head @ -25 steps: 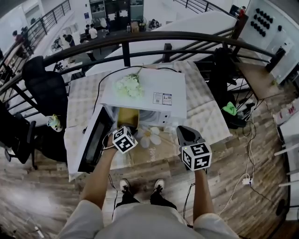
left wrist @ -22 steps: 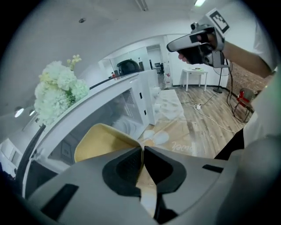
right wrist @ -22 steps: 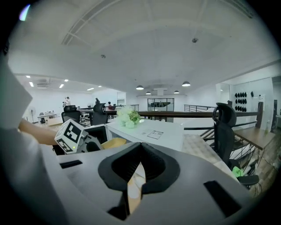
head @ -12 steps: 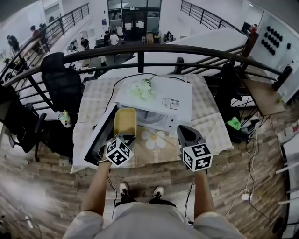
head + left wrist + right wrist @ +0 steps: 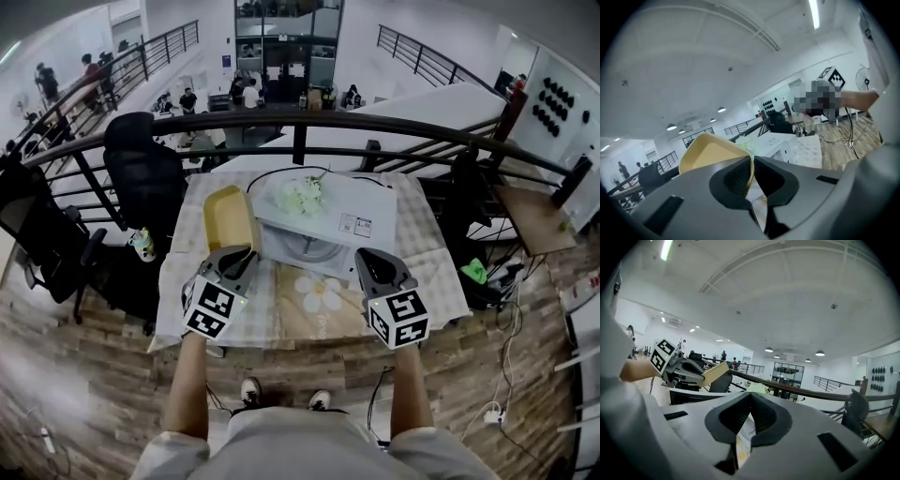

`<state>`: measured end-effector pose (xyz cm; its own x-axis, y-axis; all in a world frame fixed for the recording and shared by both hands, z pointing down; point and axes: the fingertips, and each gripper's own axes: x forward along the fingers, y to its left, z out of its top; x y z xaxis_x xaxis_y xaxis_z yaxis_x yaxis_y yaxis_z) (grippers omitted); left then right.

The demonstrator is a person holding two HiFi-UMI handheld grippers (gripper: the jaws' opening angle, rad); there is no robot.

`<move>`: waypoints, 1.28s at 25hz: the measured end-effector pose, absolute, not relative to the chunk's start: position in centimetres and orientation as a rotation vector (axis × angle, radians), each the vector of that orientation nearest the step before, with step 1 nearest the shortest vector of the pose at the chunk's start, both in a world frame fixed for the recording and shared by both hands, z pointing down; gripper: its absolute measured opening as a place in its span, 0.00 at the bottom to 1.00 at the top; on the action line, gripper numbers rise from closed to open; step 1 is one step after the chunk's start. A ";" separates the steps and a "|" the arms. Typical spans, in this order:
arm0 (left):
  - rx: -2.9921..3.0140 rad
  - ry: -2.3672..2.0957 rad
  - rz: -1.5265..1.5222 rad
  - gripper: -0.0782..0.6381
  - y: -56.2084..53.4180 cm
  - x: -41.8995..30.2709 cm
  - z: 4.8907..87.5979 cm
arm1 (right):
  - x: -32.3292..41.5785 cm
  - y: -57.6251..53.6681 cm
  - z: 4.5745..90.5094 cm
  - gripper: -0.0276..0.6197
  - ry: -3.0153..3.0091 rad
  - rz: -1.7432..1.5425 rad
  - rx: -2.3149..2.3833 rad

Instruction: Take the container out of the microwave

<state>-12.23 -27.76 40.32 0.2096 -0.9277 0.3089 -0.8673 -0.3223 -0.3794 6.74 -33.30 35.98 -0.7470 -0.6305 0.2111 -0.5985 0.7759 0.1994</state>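
The yellow container [image 5: 231, 218] is out of the white microwave [image 5: 330, 223] and hangs tilted in the air over the table's left side. My left gripper [image 5: 236, 255] is shut on its near rim; in the left gripper view the pads pinch the thin yellow wall [image 5: 749, 174], with the container [image 5: 707, 151] rising beyond them. My right gripper [image 5: 373, 266] floats in front of the microwave's right part, its jaws shut with nothing between them [image 5: 750, 401]. The right gripper view shows the left gripper [image 5: 682, 370] carrying the container [image 5: 715, 373].
The microwave sits on a table with a checked cloth [image 5: 420, 246] and has white flowers [image 5: 300, 193] on top. A black railing [image 5: 281, 123] runs behind the table. A black office chair [image 5: 141, 178] stands at the left.
My left gripper has lifted the container out of the microwave's opening, up and to the left. The right gripper rose a little. The head view now looks further forward.
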 end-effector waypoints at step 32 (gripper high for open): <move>-2.195 1.809 -0.408 0.16 -26.8 -17.3 30.0 | 3.0 -34.4 30.2 0.06 -2.687 -0.332 0.984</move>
